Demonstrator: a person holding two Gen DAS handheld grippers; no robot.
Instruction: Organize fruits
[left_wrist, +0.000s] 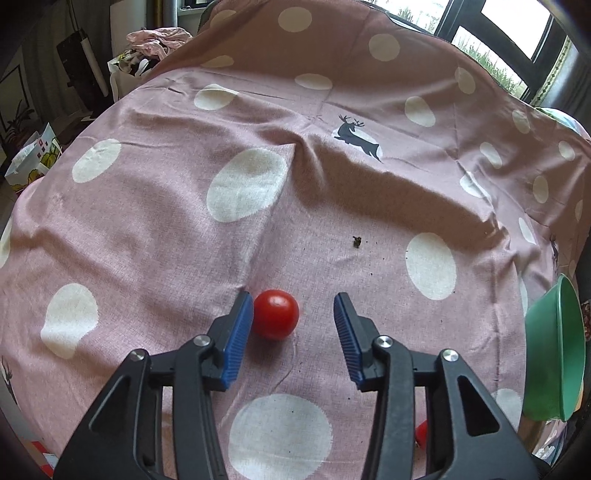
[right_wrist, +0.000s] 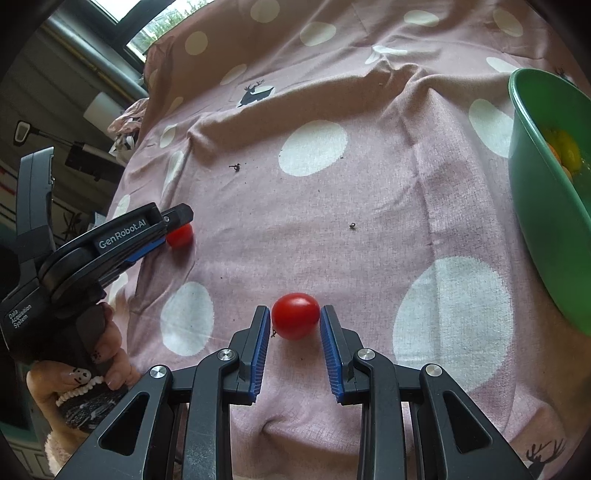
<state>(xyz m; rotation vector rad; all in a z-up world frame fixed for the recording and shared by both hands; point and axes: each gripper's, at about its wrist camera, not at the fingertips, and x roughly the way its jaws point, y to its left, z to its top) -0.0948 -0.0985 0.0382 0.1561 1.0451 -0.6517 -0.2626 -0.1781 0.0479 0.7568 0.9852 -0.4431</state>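
Observation:
In the left wrist view, a red cherry tomato (left_wrist: 275, 314) lies on the pink spotted cloth between the fingers of my left gripper (left_wrist: 293, 306), against the left pad; the jaws stand open. In the right wrist view, a second cherry tomato (right_wrist: 295, 315) lies between the fingers of my right gripper (right_wrist: 295, 319), with both pads close beside it and small gaps showing; the jaws are open. The left gripper (right_wrist: 173, 227) and its tomato (right_wrist: 180, 235) also show there at the left. A green bowl (right_wrist: 546, 229) holding orange and yellow fruit stands at the right.
The green bowl's rim (left_wrist: 557, 350) shows at the right edge of the left wrist view, with a bit of red fruit (left_wrist: 422, 434) below it. Small dark stem bits (left_wrist: 357, 242) lie on the cloth. The cloth (left_wrist: 147, 206) has folds and ridges. Bags and clutter stand beyond the table's left edge.

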